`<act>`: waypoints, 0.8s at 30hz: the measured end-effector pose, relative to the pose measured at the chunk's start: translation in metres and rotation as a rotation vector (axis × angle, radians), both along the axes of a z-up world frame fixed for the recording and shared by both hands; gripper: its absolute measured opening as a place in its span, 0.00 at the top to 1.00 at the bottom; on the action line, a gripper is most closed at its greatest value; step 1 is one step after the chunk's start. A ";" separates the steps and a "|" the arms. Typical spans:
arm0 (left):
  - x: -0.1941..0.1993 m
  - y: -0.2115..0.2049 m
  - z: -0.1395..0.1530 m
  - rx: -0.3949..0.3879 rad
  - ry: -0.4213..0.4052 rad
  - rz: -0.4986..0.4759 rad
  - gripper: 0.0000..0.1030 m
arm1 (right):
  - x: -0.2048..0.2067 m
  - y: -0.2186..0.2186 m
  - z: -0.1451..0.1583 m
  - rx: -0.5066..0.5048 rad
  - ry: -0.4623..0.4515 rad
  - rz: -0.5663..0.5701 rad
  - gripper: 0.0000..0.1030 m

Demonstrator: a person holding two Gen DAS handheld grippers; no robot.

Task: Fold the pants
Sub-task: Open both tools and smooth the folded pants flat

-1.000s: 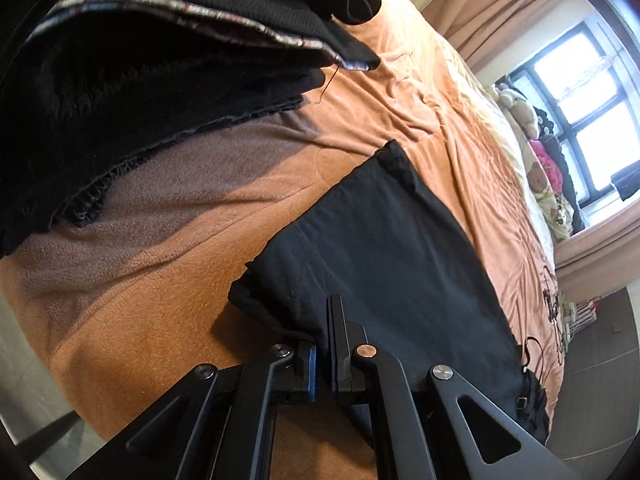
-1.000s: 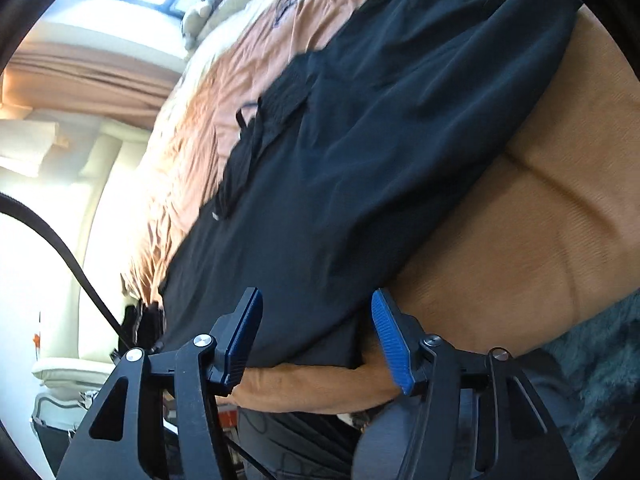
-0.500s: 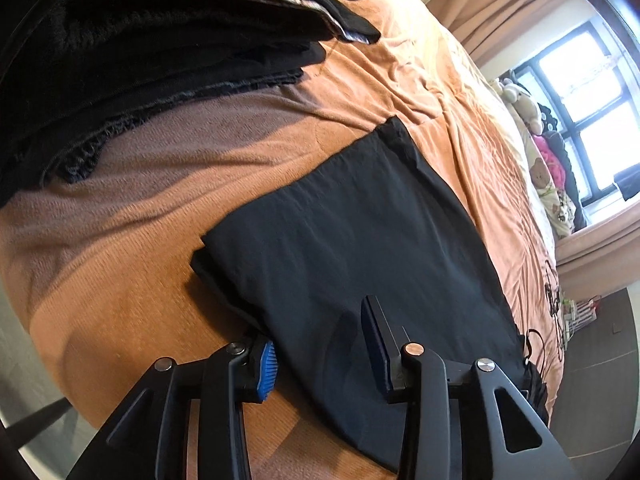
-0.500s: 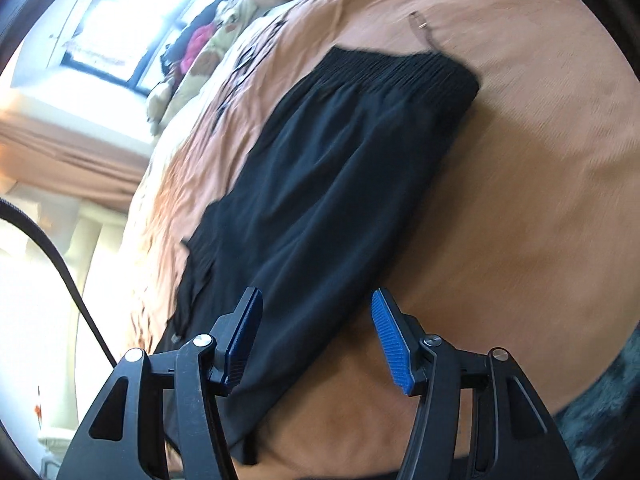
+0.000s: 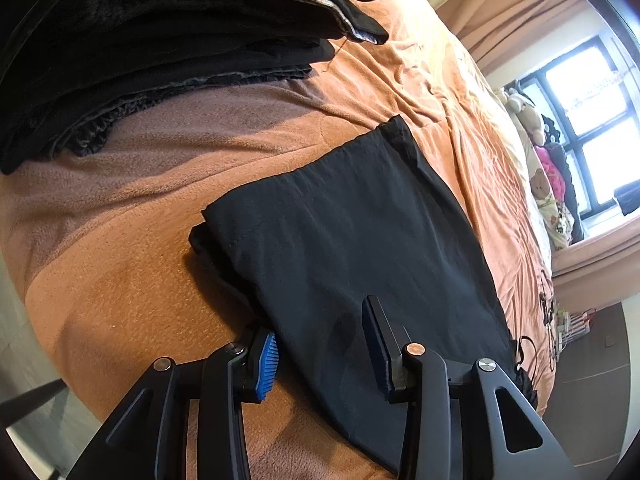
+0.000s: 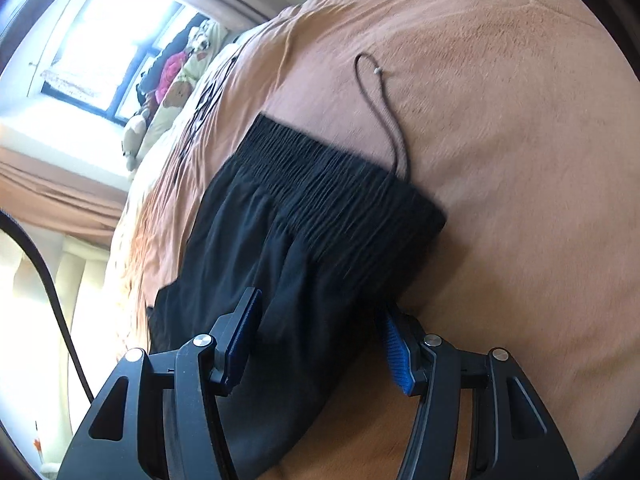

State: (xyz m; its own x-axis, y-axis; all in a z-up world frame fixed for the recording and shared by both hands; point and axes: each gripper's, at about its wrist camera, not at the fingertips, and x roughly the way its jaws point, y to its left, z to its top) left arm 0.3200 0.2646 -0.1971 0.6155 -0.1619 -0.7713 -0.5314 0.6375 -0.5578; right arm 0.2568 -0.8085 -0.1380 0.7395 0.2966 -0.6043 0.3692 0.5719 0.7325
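Between both sets of spread jaws lay the black pants (image 5: pixel 360 240): left gripper (image 5: pixel 324 354) over the leg end, right gripper (image 6: pixel 320 344), closing, near the waistband (image 6: pixel 340 184).

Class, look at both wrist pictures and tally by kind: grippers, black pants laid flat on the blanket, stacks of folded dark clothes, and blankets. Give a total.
Grippers: 2, the left gripper and the right gripper
Black pants: 1
Stacks of folded dark clothes: 1
Orange blanket: 1
Total: 5
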 end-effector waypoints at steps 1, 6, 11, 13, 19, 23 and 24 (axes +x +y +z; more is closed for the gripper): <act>-0.001 0.001 -0.001 -0.003 0.000 0.003 0.60 | -0.006 -0.001 0.000 -0.002 0.005 -0.007 0.56; -0.003 0.003 -0.004 -0.006 -0.005 0.004 0.60 | -0.028 0.004 0.004 -0.031 0.010 -0.027 0.75; -0.004 0.002 -0.005 -0.009 -0.019 -0.002 0.60 | -0.042 0.009 0.006 -0.039 0.002 -0.097 0.75; -0.006 0.002 -0.006 -0.016 -0.027 -0.003 0.60 | -0.046 0.016 0.005 -0.029 0.003 -0.098 0.75; -0.014 0.001 -0.007 -0.018 -0.060 -0.020 0.60 | -0.072 0.038 0.022 -0.038 0.027 -0.036 0.70; -0.018 -0.001 -0.007 0.006 -0.080 -0.030 0.60 | -0.098 0.059 0.038 -0.048 0.013 0.009 0.70; -0.017 -0.001 -0.007 0.015 -0.080 -0.036 0.62 | -0.108 0.064 0.043 -0.055 0.008 0.018 0.70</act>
State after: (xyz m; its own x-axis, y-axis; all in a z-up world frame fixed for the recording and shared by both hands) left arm 0.3029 0.2640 -0.2041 0.6690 -0.1738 -0.7227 -0.4625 0.6639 -0.5877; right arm 0.1492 -0.7443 -0.0954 0.7292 0.2759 -0.6262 0.3644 0.6180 0.6967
